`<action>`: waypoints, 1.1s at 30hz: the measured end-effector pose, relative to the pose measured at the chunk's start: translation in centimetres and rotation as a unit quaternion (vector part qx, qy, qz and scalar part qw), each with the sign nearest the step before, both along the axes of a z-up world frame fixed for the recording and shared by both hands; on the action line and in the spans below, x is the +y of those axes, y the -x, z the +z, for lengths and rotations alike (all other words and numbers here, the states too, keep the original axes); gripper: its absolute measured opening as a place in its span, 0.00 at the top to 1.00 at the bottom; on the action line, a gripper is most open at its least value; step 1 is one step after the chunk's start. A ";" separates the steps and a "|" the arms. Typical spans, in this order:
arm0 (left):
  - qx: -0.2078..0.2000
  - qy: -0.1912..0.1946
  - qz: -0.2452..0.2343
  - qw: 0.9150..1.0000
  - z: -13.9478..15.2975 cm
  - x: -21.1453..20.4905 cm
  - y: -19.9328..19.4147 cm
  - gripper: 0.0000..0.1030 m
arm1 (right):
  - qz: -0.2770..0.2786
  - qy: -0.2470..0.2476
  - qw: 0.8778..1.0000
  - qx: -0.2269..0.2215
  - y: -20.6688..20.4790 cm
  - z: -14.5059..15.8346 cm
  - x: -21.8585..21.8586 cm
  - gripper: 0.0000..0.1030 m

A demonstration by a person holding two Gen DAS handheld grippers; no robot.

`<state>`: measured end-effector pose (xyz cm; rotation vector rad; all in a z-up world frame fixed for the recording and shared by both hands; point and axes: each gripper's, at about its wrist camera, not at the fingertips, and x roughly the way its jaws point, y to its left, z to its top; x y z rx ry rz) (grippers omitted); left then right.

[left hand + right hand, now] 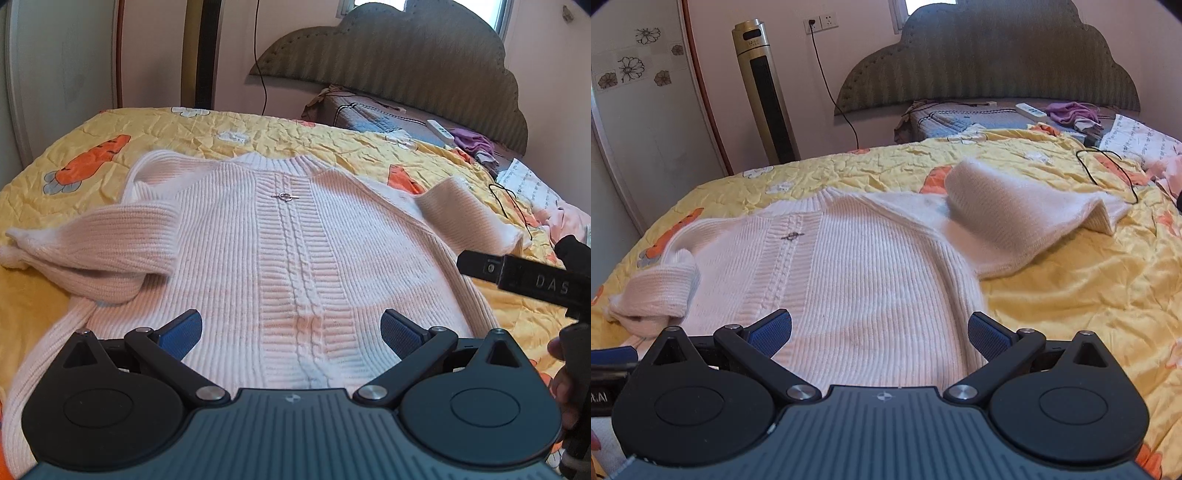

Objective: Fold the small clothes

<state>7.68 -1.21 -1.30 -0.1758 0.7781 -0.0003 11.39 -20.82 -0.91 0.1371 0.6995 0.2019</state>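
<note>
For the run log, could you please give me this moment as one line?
stage: pre-fold | sweater: flat on bedspread | left gripper: open, empty | right gripper: open, empty

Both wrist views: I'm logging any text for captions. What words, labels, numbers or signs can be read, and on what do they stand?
"DAS": raised letters on the black right gripper's body, seen from the left wrist view; cut off at the frame edge.
"AI", with an unclear letter before it: on the black left gripper's body, at the right wrist view's edge.
Tower fan display: too small to read.
Printed pillow script: too blurred to read.
</note>
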 end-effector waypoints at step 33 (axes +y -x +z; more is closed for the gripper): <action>0.084 -0.007 0.021 0.996 -5.5 -0.9 -7.3 0.00 | -0.267 -0.230 0.933 0.070 -22.1 -10.9 -32.8 0.36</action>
